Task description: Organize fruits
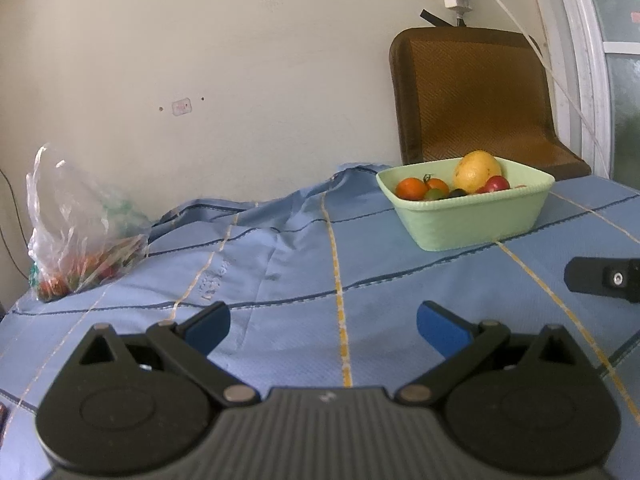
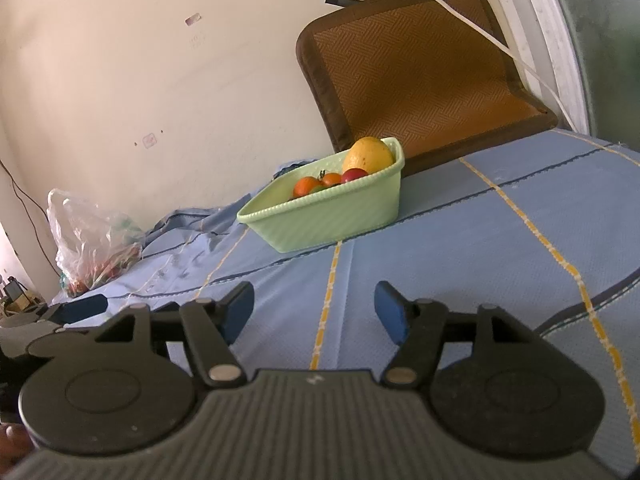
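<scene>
Left wrist view. The left gripper (image 1: 323,326) hangs over a blue cloth (image 1: 280,264) with its jaws well apart and nothing between them. One stitched mark sits on the cloth just ahead of the left finger; its letters are too small to read. No other writing can be made out. Ahead and to the right of the gripper stands one pale green basket (image 1: 476,220), well apart from the fingers. In it, counted: one large yellow fruit (image 1: 477,171) at the back, two orange ones (image 1: 412,189), one red (image 1: 497,183), one small green and one dark piece. Far ahead to the left lies one clear bag (image 1: 76,232), crumpled, with red and green contents that cannot be told apart. Behind the basket a brown mat (image 1: 476,96) leans on the wall. At the right edge a black part of the right gripper (image 1: 604,280) shows.

Right wrist view. The right gripper (image 2: 314,312) also has its jaws apart, empty, over the same cloth (image 2: 460,240). The basket (image 2: 332,216) stands straight ahead, slightly left, not touched. Seen here: one yellow fruit (image 2: 368,156), two orange (image 2: 306,186), one red (image 2: 354,175). The bag (image 2: 92,236) lies far left. The mat (image 2: 416,76) stands ahead to the right. The left gripper (image 2: 80,304) shows at the left edge.
</scene>
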